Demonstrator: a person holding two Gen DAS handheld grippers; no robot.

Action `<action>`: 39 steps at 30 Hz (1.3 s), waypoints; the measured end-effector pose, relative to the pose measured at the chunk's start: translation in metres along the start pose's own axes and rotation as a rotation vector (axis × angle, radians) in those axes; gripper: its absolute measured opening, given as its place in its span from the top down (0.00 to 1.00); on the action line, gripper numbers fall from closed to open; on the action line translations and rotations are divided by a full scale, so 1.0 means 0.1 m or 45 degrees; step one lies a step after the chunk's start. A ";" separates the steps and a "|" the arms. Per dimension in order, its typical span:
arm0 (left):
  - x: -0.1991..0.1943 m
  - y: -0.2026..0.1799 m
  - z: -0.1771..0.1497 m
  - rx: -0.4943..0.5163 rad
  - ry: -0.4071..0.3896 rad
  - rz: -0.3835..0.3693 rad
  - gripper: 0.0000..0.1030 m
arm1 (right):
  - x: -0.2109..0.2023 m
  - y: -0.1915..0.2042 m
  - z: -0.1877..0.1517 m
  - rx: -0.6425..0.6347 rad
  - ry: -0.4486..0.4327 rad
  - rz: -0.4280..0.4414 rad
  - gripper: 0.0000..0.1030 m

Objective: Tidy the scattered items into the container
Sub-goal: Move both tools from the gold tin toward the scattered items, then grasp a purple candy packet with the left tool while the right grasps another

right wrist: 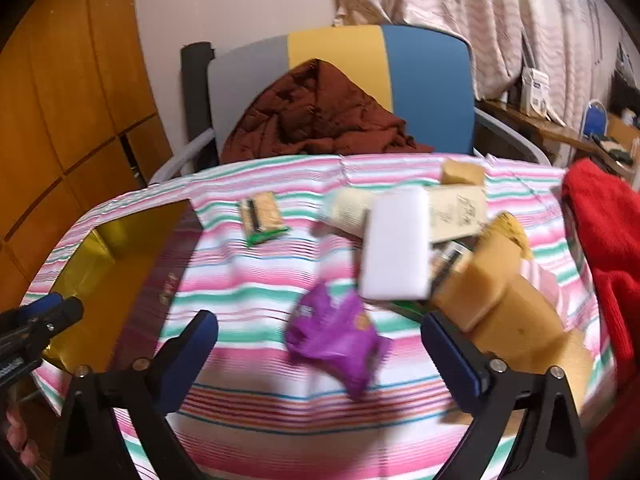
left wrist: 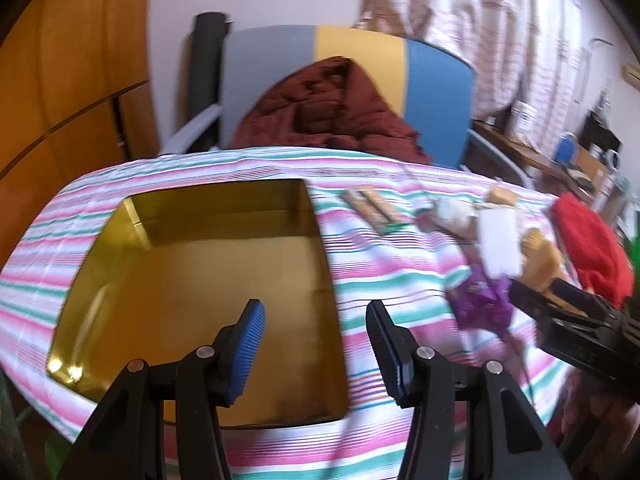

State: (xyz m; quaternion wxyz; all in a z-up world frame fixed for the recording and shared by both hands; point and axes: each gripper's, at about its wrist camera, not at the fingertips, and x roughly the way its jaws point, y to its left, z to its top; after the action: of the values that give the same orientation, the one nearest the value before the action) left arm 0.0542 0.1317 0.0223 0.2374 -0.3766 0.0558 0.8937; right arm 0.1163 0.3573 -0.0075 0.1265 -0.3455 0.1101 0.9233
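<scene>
Left gripper (left wrist: 316, 344): jaws apart, holding nothing, poised over the near right part of the gold container (left wrist: 192, 280), which sits on the left of the striped tablecloth (left wrist: 380, 280) and looks bare inside

Right gripper (right wrist: 320, 356): jaws wide apart, holding nothing, aimed at the purple wrapper (right wrist: 336, 340), the nearest loose item, lying between the fingers' line of approach

Items yet to tidy, all well apart from the container:
- purple wrapper, crumpled, near edge of the heap
- white block (right wrist: 394, 244), resting on top of other things, tilted
- cream tube (right wrist: 440, 212) under the white block
- tan sponges (right wrist: 492, 280), beside your right finger
- small cracker pack (right wrist: 262, 216), alone, between heap and container

Risks, as judgement:
- thin wrapper may slip out if you close on its edge; you could pinch the cloth with it and drag the heap
- your right finger sits close to the sponges; closing may nudge them towards the table edge
- disturbing the wrapper may topple the white block

Surroundings: red cloth (right wrist: 604, 240) at far right, chair (right wrist: 428, 88) with brown jacket (right wrist: 316, 120) behind the table; nothing stands between wrapper and container but your left gripper
</scene>
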 end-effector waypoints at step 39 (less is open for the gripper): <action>0.99 -1.16 0.22 0.058 0.271 -0.484 0.31 | 0.20 -0.69 -0.19 0.164 0.019 -0.139 0.48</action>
State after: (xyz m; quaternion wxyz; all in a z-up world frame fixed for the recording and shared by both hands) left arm 0.0341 0.2777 -0.0224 0.4030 -0.4672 0.0285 0.7865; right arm 0.1349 0.4205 -0.0428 0.1978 -0.3489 0.1514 0.9034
